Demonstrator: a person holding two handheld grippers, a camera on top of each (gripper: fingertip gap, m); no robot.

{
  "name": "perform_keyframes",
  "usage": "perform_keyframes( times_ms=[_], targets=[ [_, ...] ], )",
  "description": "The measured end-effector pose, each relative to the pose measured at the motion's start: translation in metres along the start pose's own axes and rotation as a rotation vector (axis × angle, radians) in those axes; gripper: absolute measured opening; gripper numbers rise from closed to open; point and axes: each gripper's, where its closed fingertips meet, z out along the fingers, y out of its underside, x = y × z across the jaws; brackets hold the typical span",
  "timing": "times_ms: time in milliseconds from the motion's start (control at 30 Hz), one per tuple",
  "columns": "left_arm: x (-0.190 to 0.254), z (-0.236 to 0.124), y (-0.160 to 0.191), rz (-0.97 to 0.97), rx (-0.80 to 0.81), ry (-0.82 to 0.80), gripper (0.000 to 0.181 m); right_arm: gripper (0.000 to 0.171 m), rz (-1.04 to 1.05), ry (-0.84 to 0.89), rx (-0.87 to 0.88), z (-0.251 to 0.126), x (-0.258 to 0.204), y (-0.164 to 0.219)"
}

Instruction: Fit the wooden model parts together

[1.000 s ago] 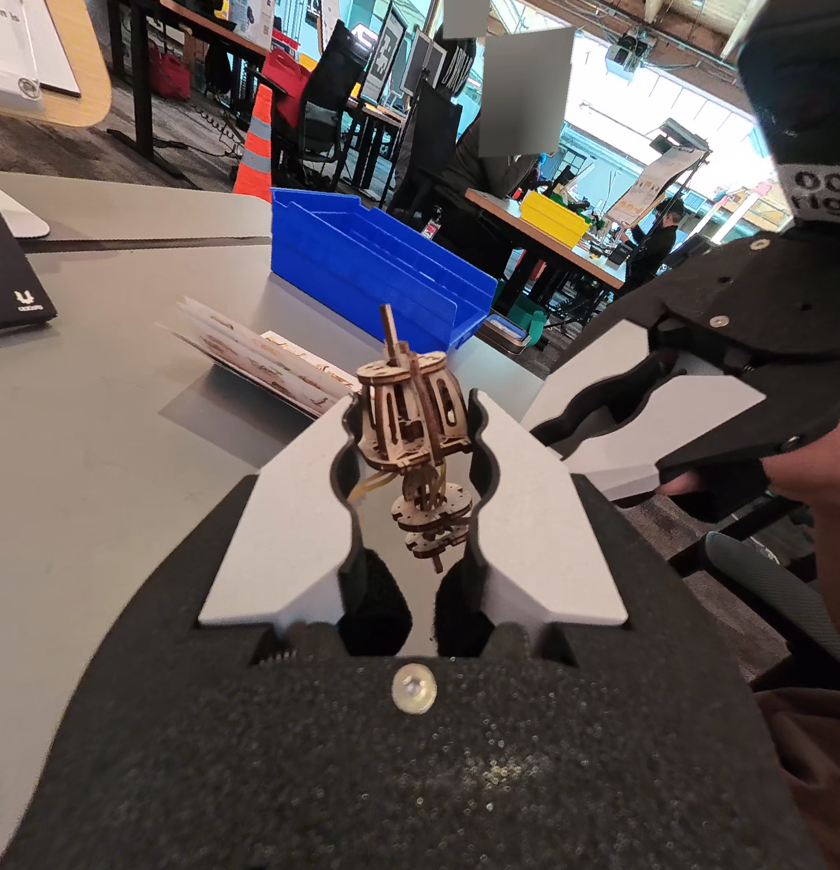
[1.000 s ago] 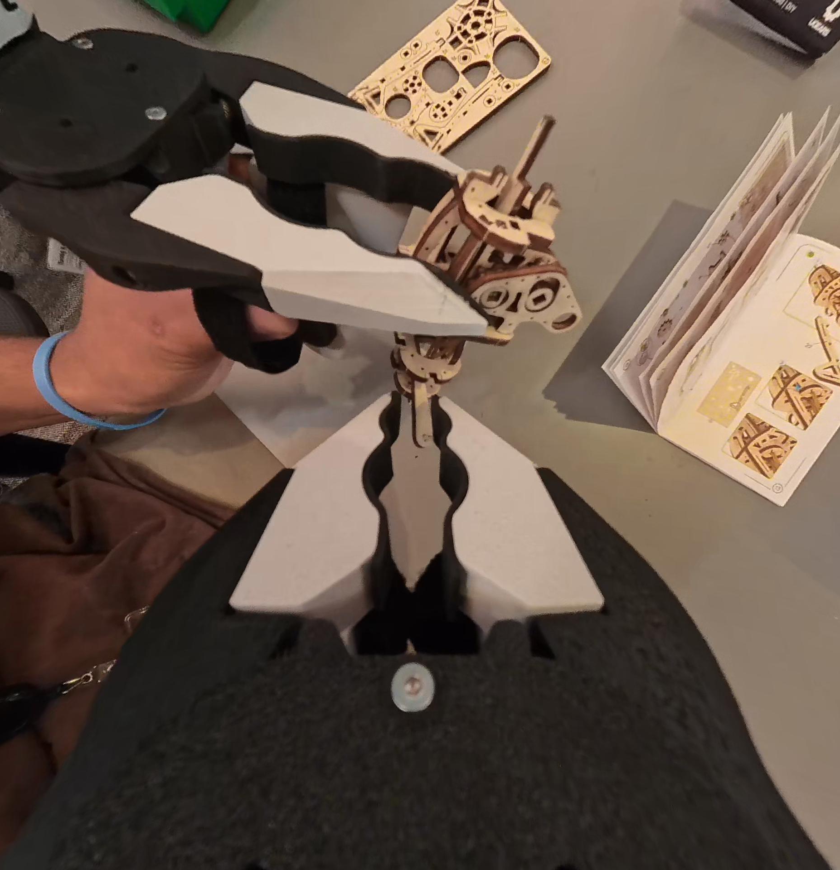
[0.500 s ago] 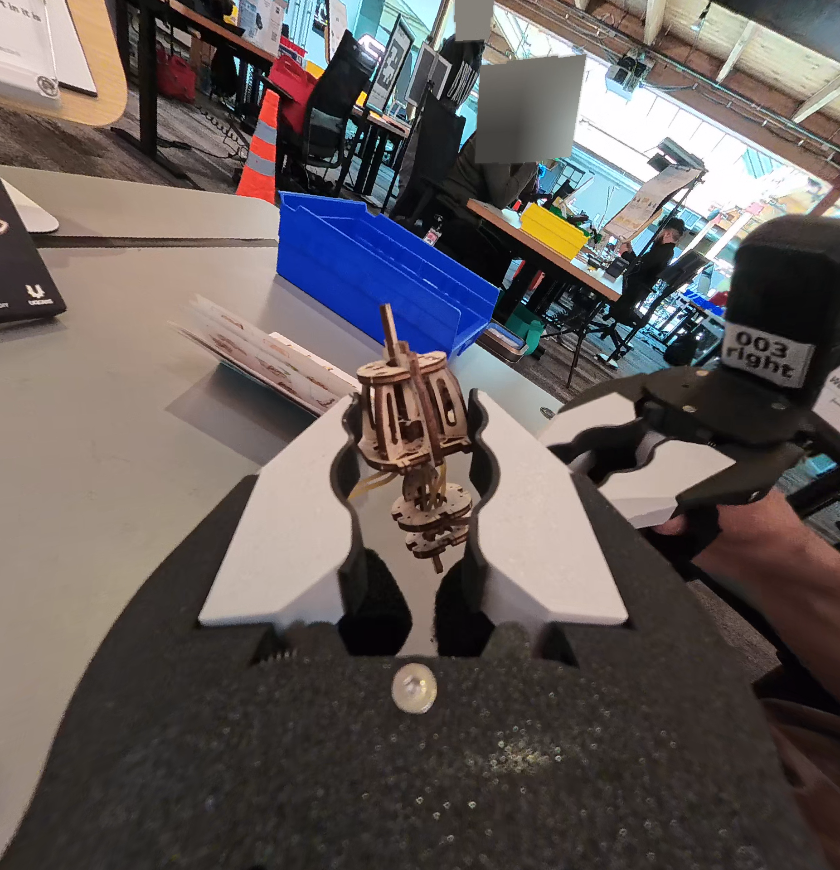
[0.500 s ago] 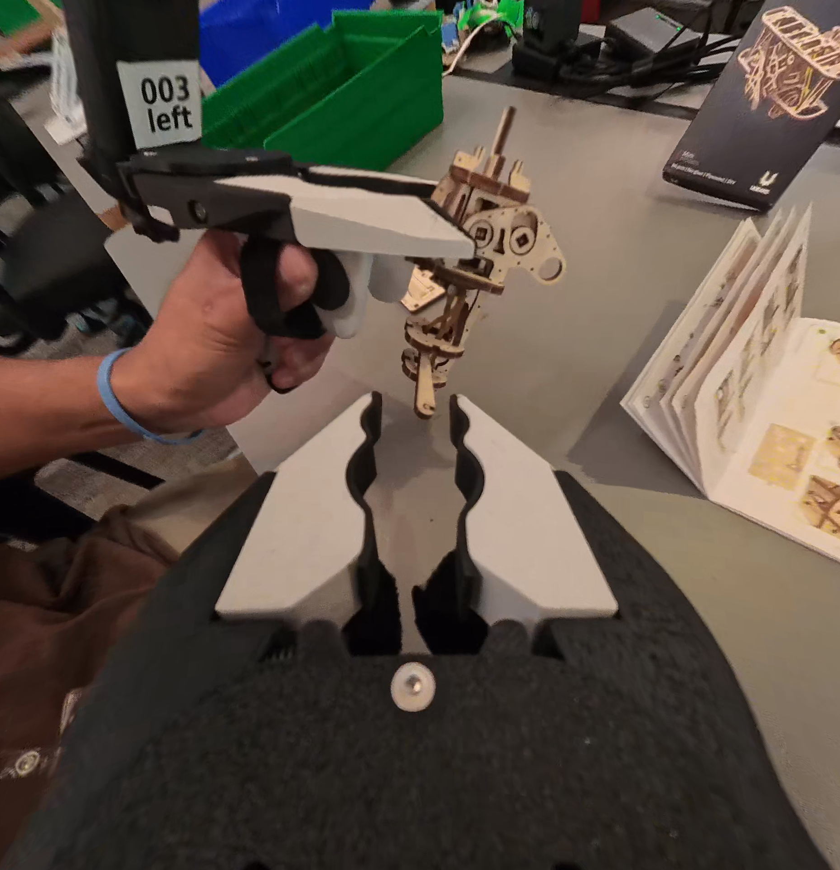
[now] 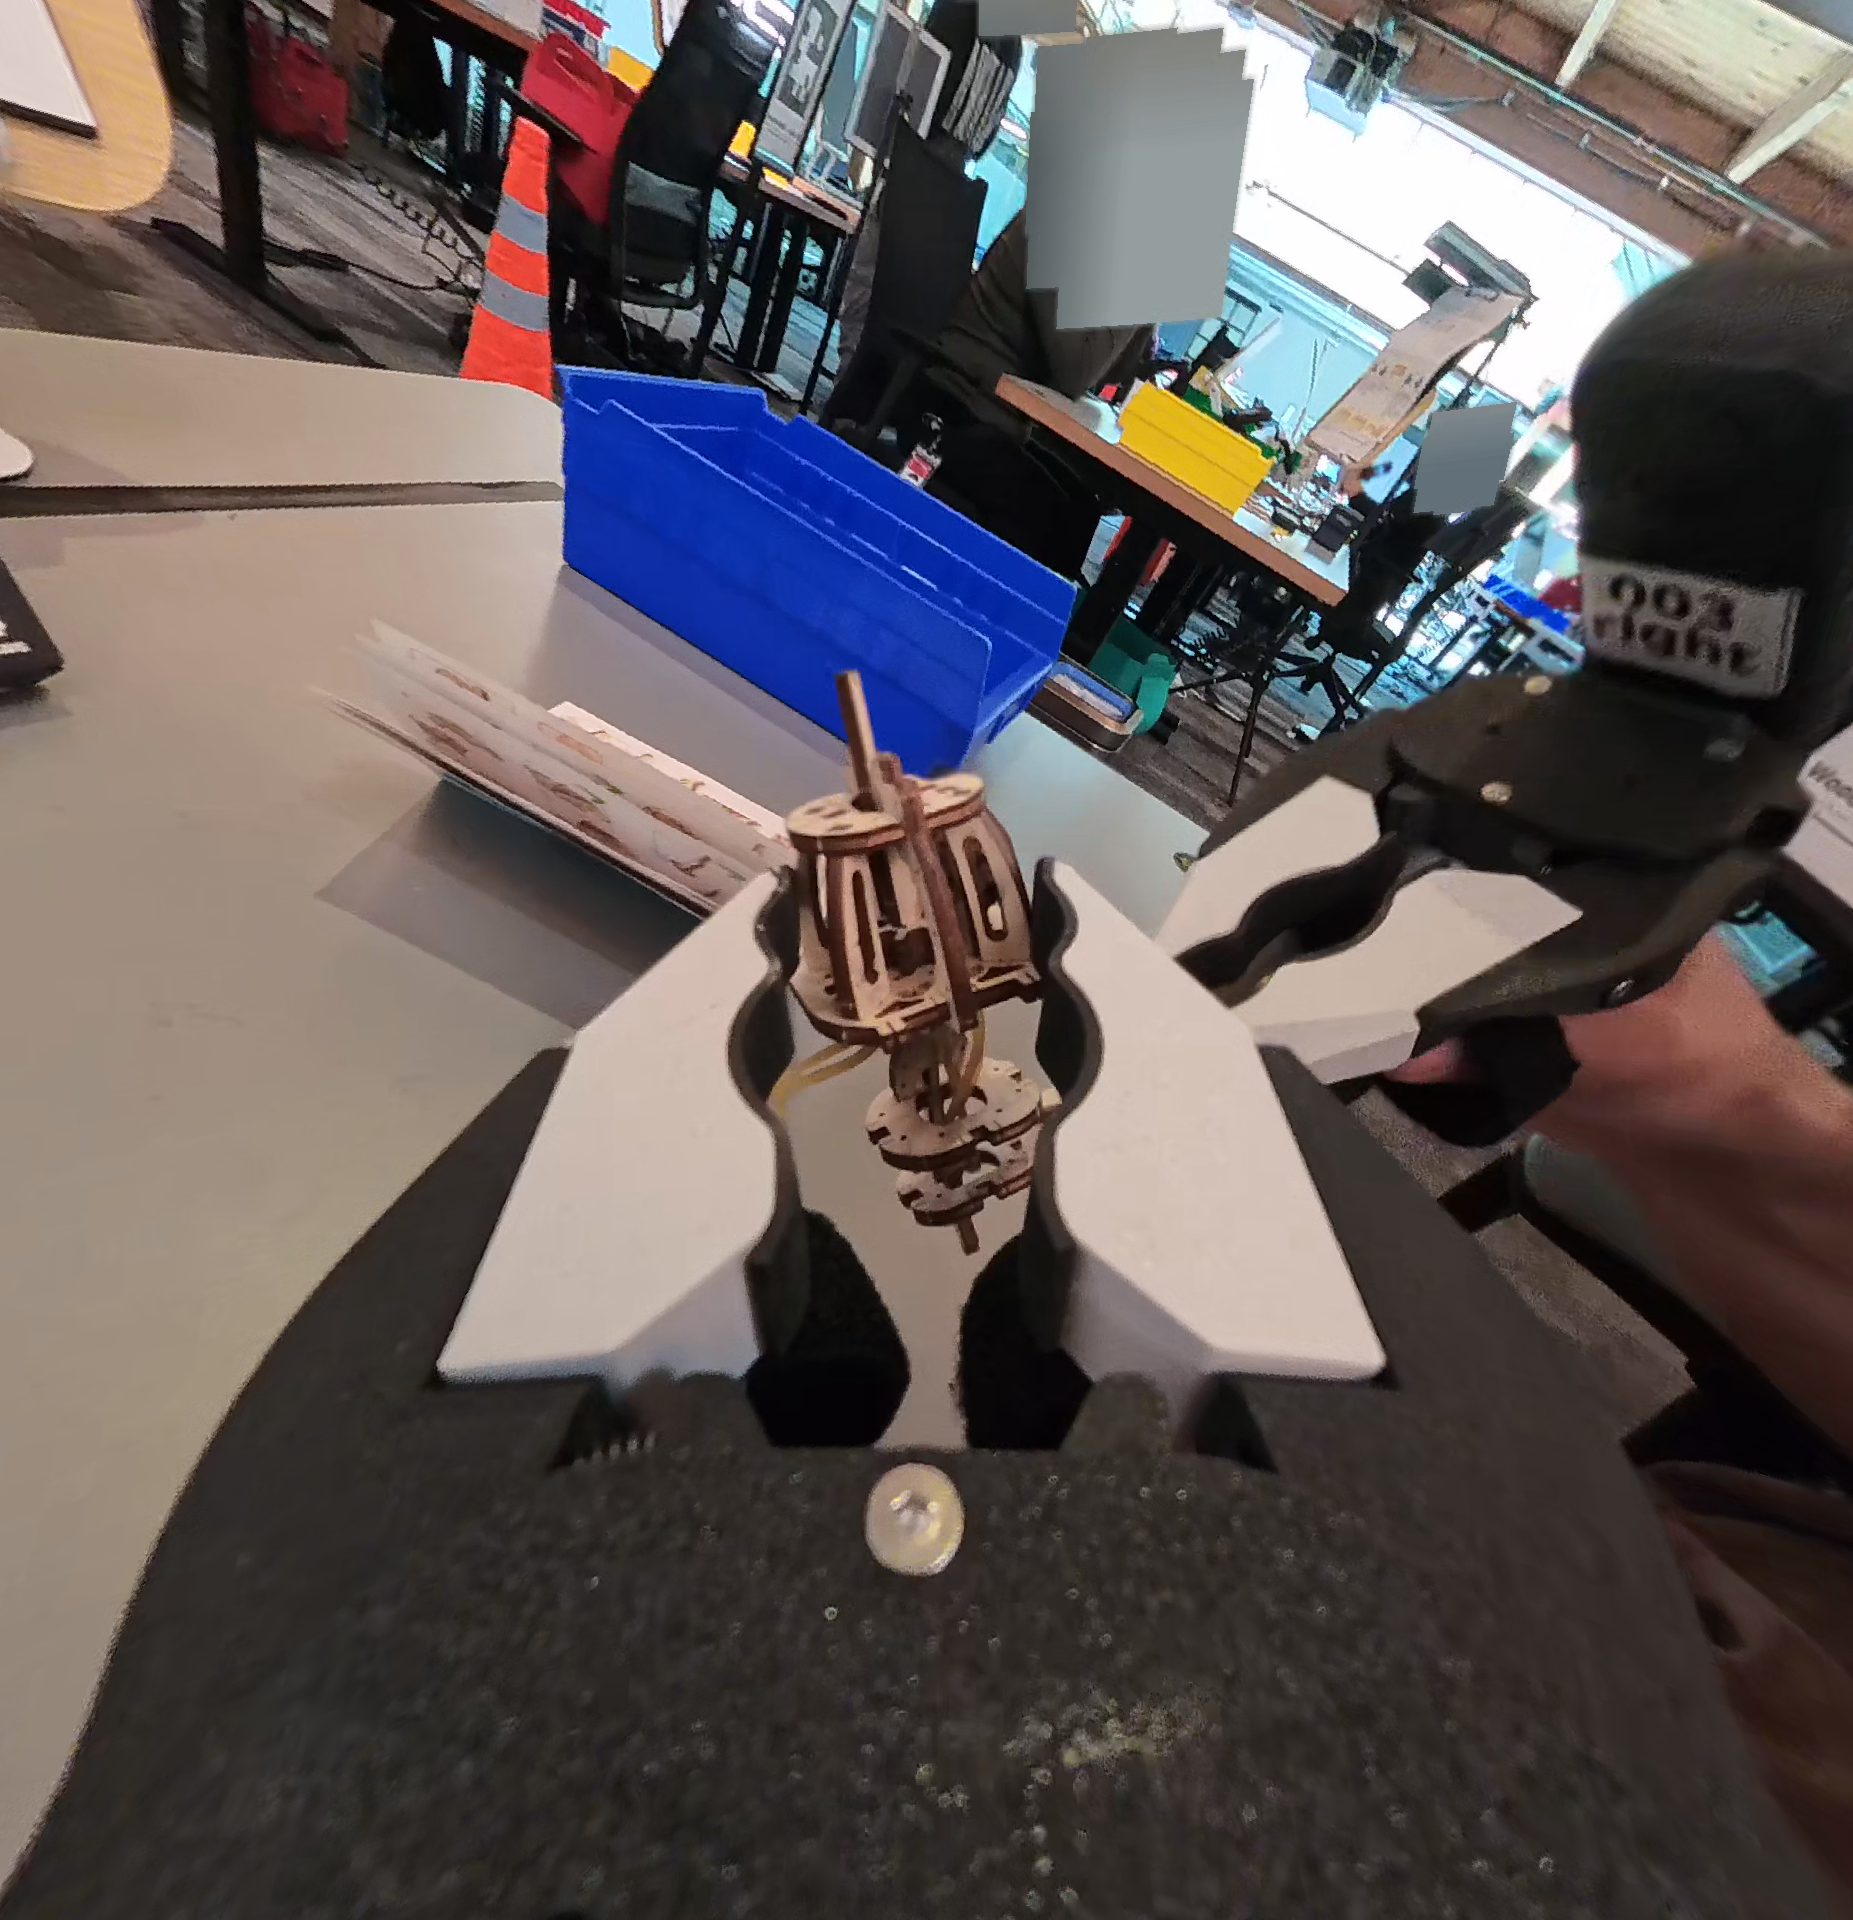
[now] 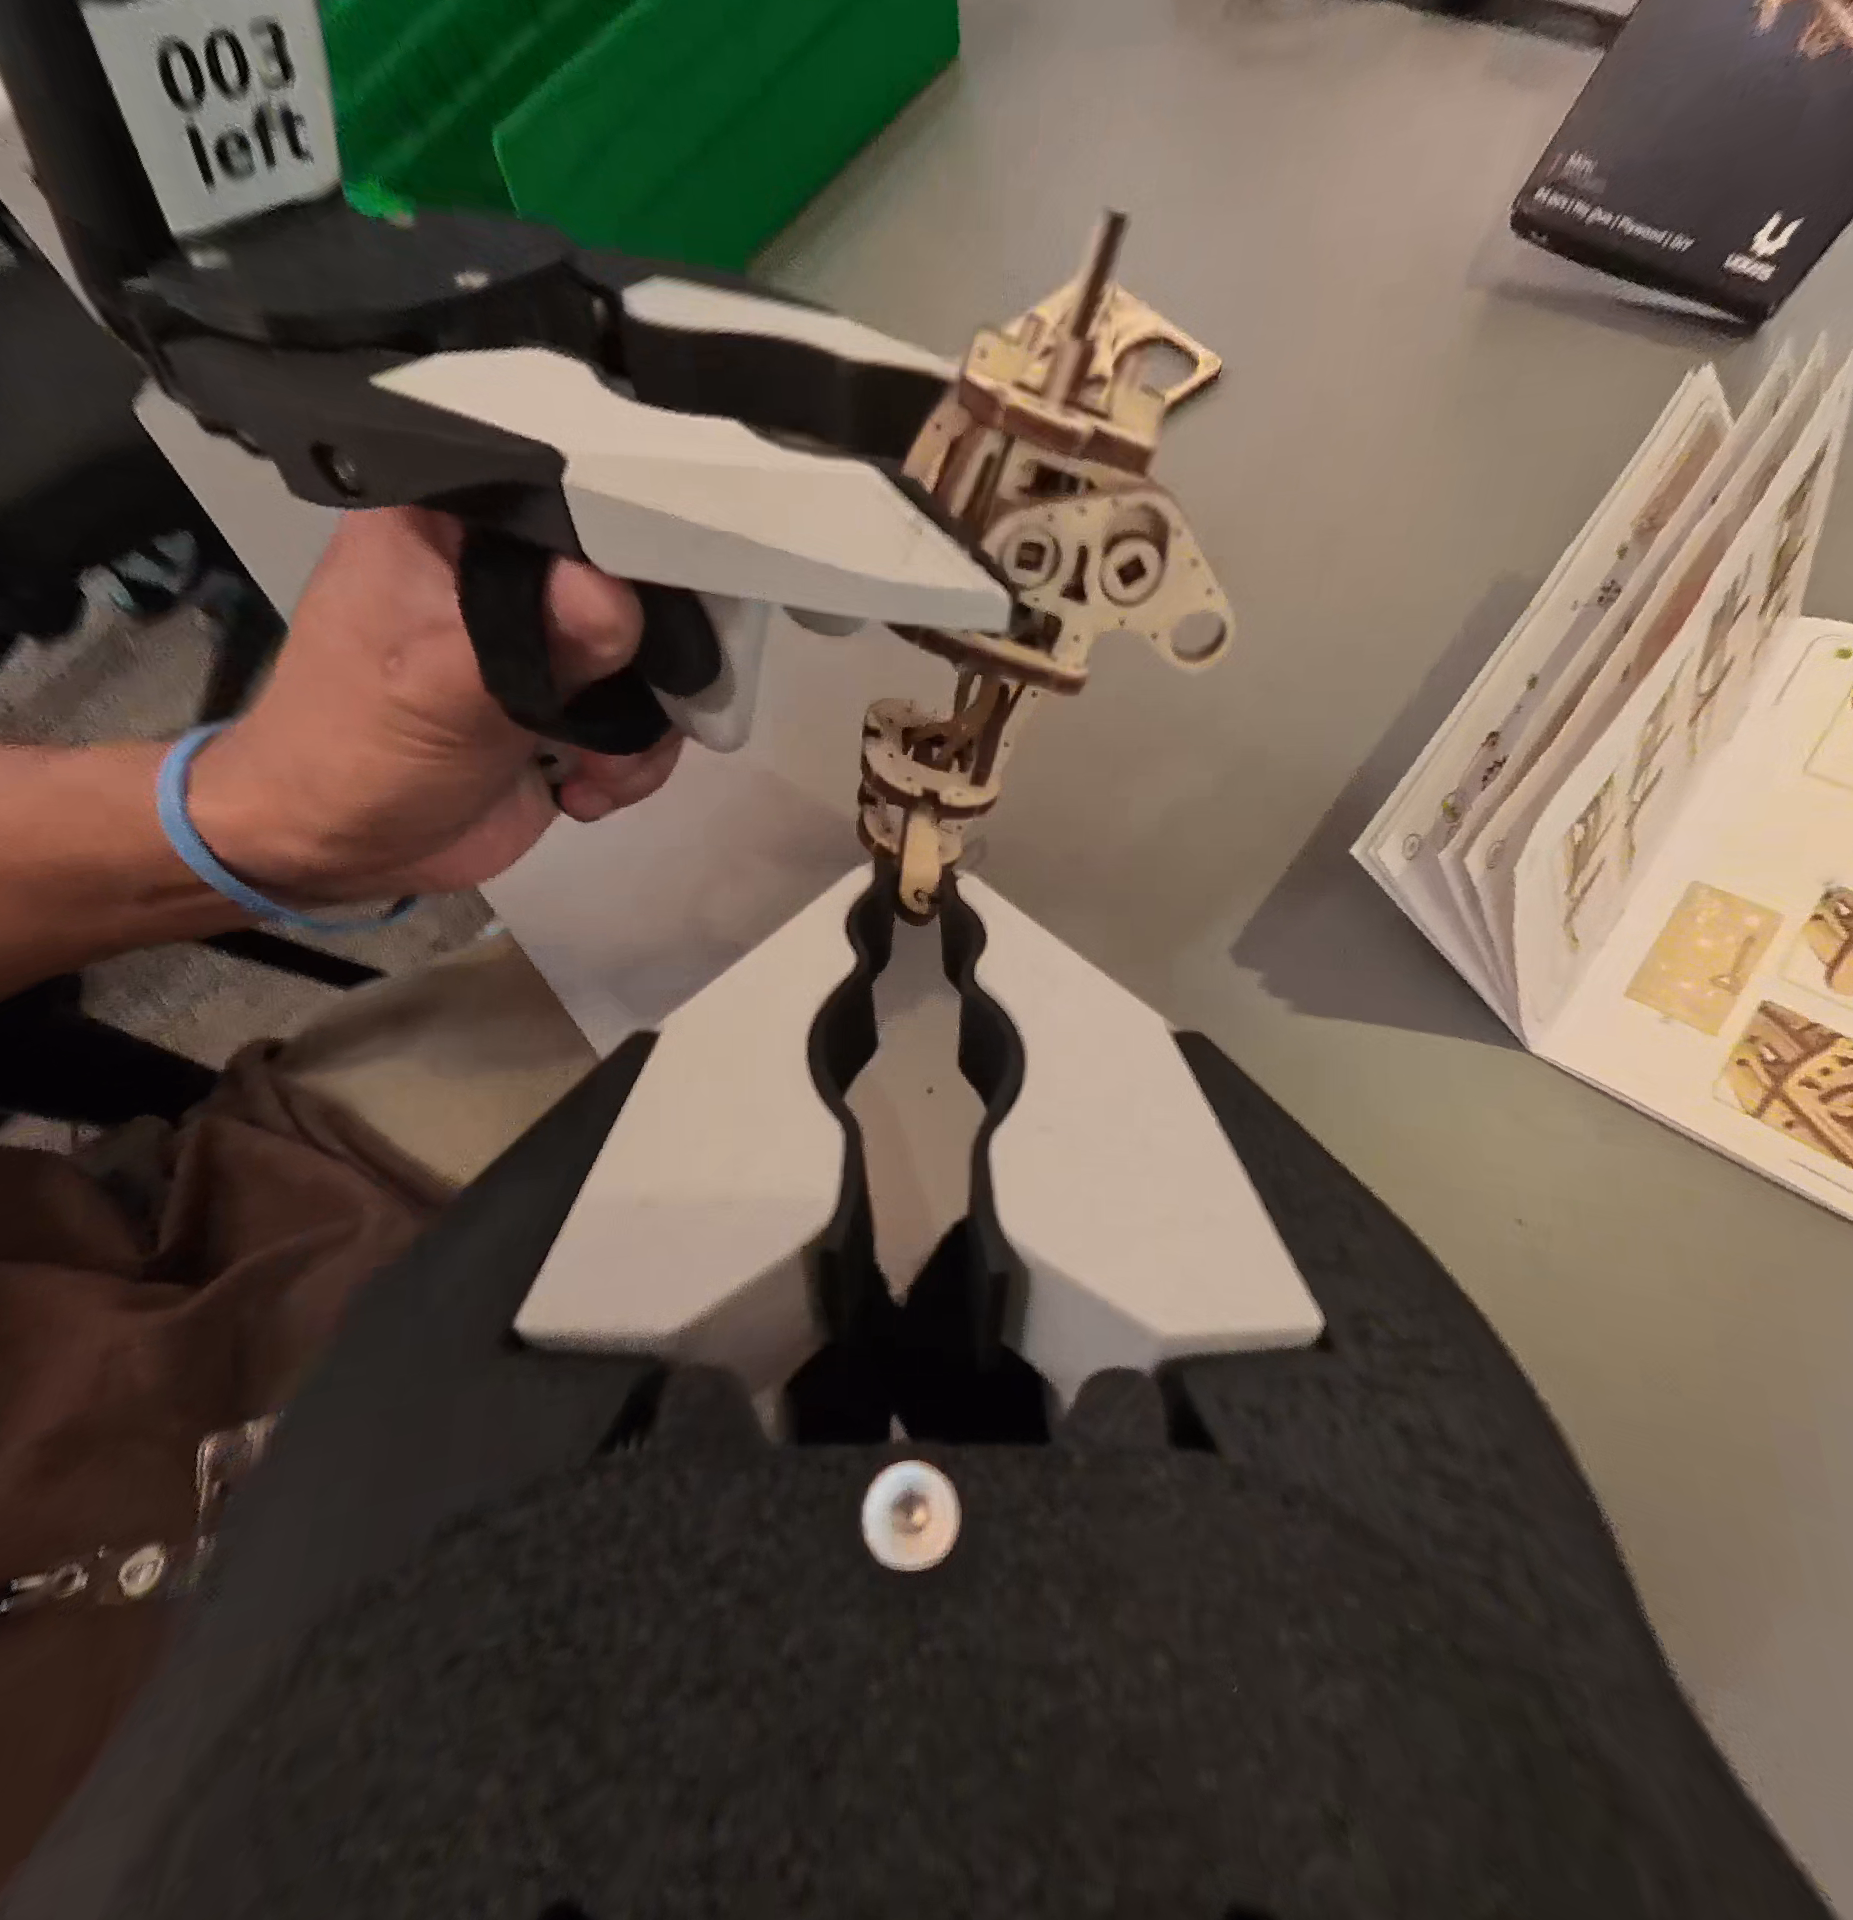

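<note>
A small wooden model (image 5: pixel 901 935), a barrel-shaped body with a peg on top and a stack of toothed discs hanging below, is held above the grey table (image 5: pixel 174 935). My left gripper (image 5: pixel 911 894) is shut on its body. In the right wrist view the left gripper (image 6: pixel 969 499) reaches in from the left with the model (image 6: pixel 1067 540). My right gripper (image 6: pixel 917 904) has its jaws a narrow gap apart and is empty. Its tips sit just under the model's lowest peg (image 6: pixel 917 873). In the left wrist view the right gripper (image 5: pixel 1192 940) shows at the right, tips hidden.
An open instruction booklet (image 6: pixel 1628 831) lies on the table to the right of the model, also in the left wrist view (image 5: pixel 548 758). A blue bin (image 5: pixel 797 551) stands behind it. A green bin (image 6: pixel 693 104) and a black box (image 6: pixel 1711 156) are at the far edge. Tip to tip, the grippers are about 6 cm apart.
My right gripper's jaws have narrowed since half a second ago, and it has moved up close under the model's lowest peg. The left gripper still holds the model, slightly shifted.
</note>
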Motion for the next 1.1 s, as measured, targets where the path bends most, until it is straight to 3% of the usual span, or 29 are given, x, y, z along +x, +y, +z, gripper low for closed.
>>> perform_keyframes(
  times_ms=[200,500,867,1100],
  targets=[
    [0.009,0.009,0.012,0.008,-0.072,0.068,0.043,0.008,-0.056,-0.042,-0.198,0.003,-0.013,0.008],
    [0.004,0.025,0.058,-0.098,-0.347,0.162,0.043,0.007,0.325,-0.402,-0.145,0.023,-0.009,0.037],
    [-0.027,0.042,0.105,-0.09,-0.575,0.104,0.043,0.007,0.362,-0.341,-0.182,0.056,0.014,0.071],
    [-0.027,0.042,0.106,-0.146,-0.578,0.141,0.056,0.007,0.41,-0.376,-0.173,0.061,0.02,0.078]
  ],
)
